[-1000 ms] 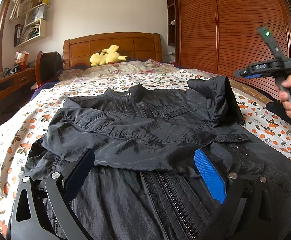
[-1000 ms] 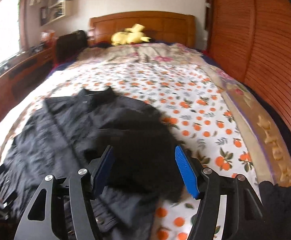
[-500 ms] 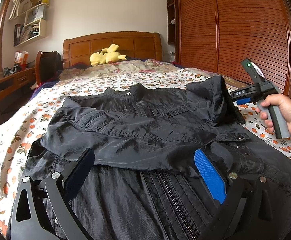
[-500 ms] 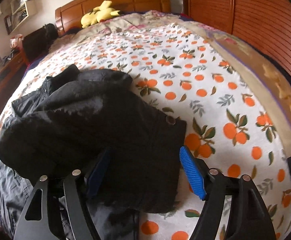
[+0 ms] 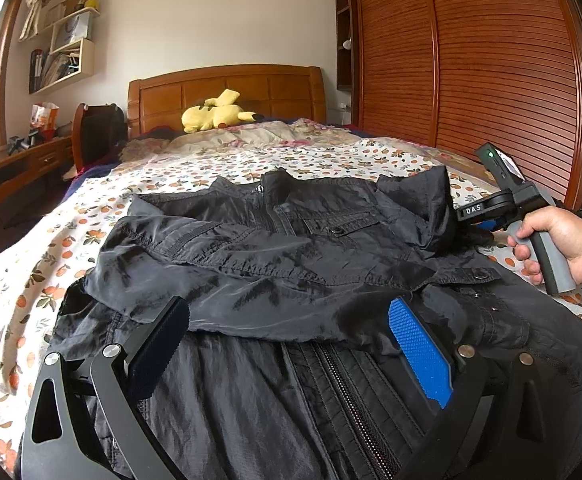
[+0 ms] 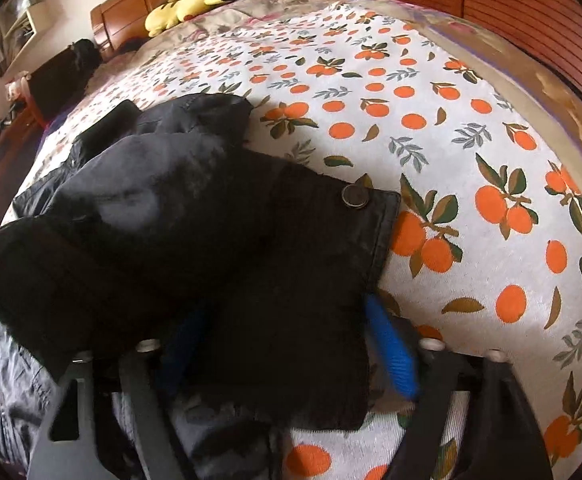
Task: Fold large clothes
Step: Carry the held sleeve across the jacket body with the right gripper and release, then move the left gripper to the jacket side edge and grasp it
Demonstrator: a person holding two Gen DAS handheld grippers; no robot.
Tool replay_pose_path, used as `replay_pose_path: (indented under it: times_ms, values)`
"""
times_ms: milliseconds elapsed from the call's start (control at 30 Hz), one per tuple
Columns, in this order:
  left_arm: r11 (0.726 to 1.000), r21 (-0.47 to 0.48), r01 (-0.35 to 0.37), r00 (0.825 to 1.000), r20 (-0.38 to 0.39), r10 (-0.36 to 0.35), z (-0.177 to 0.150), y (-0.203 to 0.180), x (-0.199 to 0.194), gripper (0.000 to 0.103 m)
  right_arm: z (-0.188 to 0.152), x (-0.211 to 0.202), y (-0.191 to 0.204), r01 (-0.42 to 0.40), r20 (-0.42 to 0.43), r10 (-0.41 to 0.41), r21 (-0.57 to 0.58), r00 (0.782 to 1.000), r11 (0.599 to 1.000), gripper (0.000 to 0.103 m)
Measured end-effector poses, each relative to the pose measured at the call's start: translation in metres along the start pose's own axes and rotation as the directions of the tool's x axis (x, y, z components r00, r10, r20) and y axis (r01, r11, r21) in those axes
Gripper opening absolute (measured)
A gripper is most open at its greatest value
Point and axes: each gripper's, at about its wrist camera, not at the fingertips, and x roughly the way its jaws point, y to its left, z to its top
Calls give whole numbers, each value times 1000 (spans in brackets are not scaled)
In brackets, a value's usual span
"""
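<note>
Nearest, the left tongs (image 5: 289, 344) stand wide open over the lower front of the black jacket (image 5: 275, 264), holding nothing; their pads hover by the cloth, and I cannot tell whether the dark left pad touches it. The jacket lies spread on the bed (image 5: 323, 156), one sleeve folded across its chest, its hem cut off below the frame.

At the jacket's right edge, a hand (image 5: 551, 236) grips the right tongs (image 6: 287, 344), which are closing with the sleeve cuff (image 6: 311, 240) between them. The cloth hides most of the left pad and blurs the blue right one, so whether they yet press on it is unclear.

Farther off, a yellow plush toy (image 5: 215, 114) lies at the headboard (image 5: 227, 86), beside a slatted wardrobe (image 5: 471, 64).
</note>
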Motion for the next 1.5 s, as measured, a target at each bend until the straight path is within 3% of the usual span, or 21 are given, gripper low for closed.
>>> replay_pose_path:
  times_ms: [33, 133, 367, 633, 900, 1067, 1267, 1500]
  values:
    - [1000, 3, -4, 1000, 1, 4, 1, 2, -2, 101, -1, -5, 5, -12, 1, 12, -17, 1000, 1000, 29]
    - [1000, 15, -20, 1000, 0, 20, 5, 2, -6, 101, -2, -33, 23, 32, 70, -25, -94, 997, 995, 19]
    - [1000, 5, -9, 1000, 21, 9, 14, 10, -39, 101, -11, -130, 71, 25, 261, 31, -210, 965, 977, 16]
    - [999, -43, 3, 999, 45, -1, 17, 38, -88, 101, -50, -205, 138, -44, 317, 167, -361, 934, 932, 14]
    - [998, -55, -22, 997, 66, 26, 16, 58, -117, 101, -115, -201, 196, -130, 225, 257, -460, 940, 878, 14]
    - [998, -59, -33, 997, 61, 36, 13, 62, -121, 101, -154, -181, 208, -166, 167, 269, -461, 948, 872, 15]
    - [998, -60, -36, 999, 34, 38, 8, 61, -112, 101, -185, -164, 207, -214, 131, 299, -443, 945, 871, 34]
    - [999, -34, -38, 999, 11, 39, 3, 51, -100, 101, -194, -177, 195, -233, 170, 336, -443, 926, 866, 41]
